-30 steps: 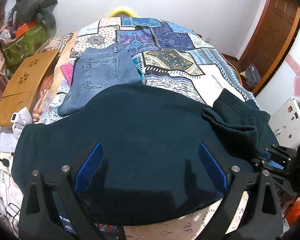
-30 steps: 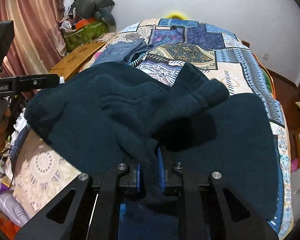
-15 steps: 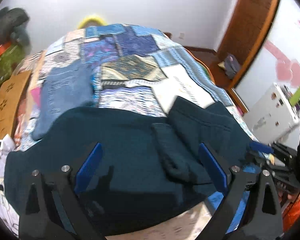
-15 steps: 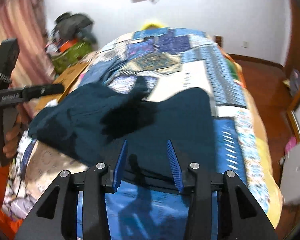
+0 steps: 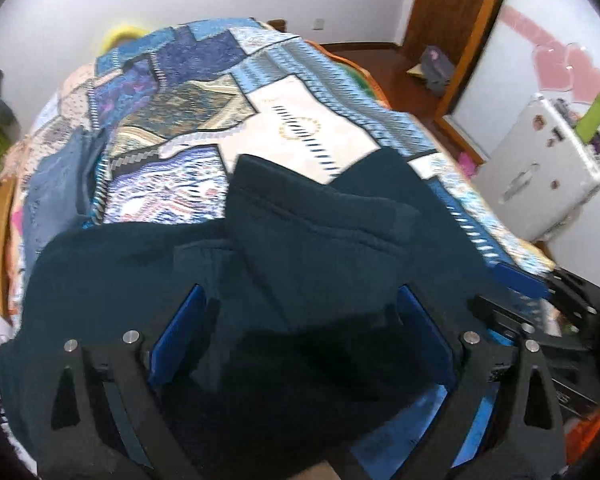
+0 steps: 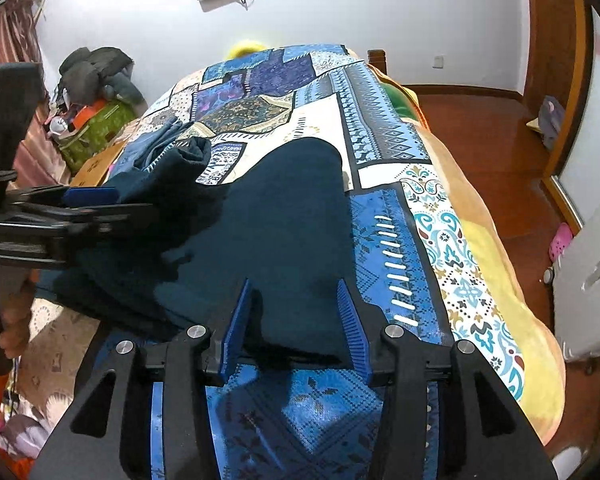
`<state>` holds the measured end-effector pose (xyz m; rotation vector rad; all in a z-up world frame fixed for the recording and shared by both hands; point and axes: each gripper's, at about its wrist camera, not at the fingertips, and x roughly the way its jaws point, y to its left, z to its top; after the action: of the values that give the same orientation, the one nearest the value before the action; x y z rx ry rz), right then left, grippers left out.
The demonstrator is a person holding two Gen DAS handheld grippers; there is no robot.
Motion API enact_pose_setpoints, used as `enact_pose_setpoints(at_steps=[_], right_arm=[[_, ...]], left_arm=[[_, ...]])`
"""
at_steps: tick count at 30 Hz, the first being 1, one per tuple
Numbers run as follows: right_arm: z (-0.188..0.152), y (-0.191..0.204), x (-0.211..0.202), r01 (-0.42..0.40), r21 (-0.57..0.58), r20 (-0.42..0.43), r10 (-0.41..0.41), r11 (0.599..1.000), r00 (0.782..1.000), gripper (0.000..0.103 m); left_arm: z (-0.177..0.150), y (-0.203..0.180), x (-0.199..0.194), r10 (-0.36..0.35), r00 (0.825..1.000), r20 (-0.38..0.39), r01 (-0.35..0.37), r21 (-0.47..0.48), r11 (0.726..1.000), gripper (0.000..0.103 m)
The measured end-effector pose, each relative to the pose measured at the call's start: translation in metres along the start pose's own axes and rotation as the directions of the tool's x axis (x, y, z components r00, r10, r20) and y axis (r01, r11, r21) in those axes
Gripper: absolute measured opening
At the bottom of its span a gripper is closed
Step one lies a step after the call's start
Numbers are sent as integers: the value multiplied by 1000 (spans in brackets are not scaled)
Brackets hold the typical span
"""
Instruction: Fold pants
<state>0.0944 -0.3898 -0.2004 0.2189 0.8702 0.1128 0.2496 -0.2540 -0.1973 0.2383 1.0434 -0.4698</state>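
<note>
Dark teal fleece, the pants (image 6: 268,232), lies spread across the near end of the bed (image 6: 440,248), on the patchwork quilt, with one part doubled over the rest in a thick fold toward your left side. Your right gripper (image 6: 294,326) was pinching a bunch of this cloth a second ago; its jaws have just been opening, and they now stand apart over the near hem with the pads clear of the fabric, so the piece you carried across has been let go and rests on the layer beneath. Your left gripper (image 5: 300,336) is spread wide above the folded part and holds nothing; since a second ago it has swung toward the right of the bed. A pair of blue jeans (image 5: 56,184) sits further up the bed, untouched. That release looks like one fold laid down. Judging by the rumpled, uneven top layer, you probably need to smooth or square it before the next fold.
</note>
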Motion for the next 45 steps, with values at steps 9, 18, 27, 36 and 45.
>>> enact_pose_setpoints(at_steps=[9,18,27,36,45], right_arm=[[-2,-6,1,-12,22,-8,12,1000,1000,47],[13,-2,-7,-23,-2,-16,23,1000,1000,47],[64,19,2,-35,-98,47,40,995,998,47],[83,27,61,-100,-115,-102,88,988,991,50],[46,37,80,-59,-217,-200,15,974,980,53]], left_arm=[[-26,59,-29,42,999,25,-38,-130,991,97],[-52,97,-54,72,997,25,-65,-214,975,97],[0,88,-58,17,995,102,-3,-138,990,97],[27,77,-5,66,998,4,-66,-51,997,97],[-9,75,35,100,989,-105,-101,-5,995,98]])
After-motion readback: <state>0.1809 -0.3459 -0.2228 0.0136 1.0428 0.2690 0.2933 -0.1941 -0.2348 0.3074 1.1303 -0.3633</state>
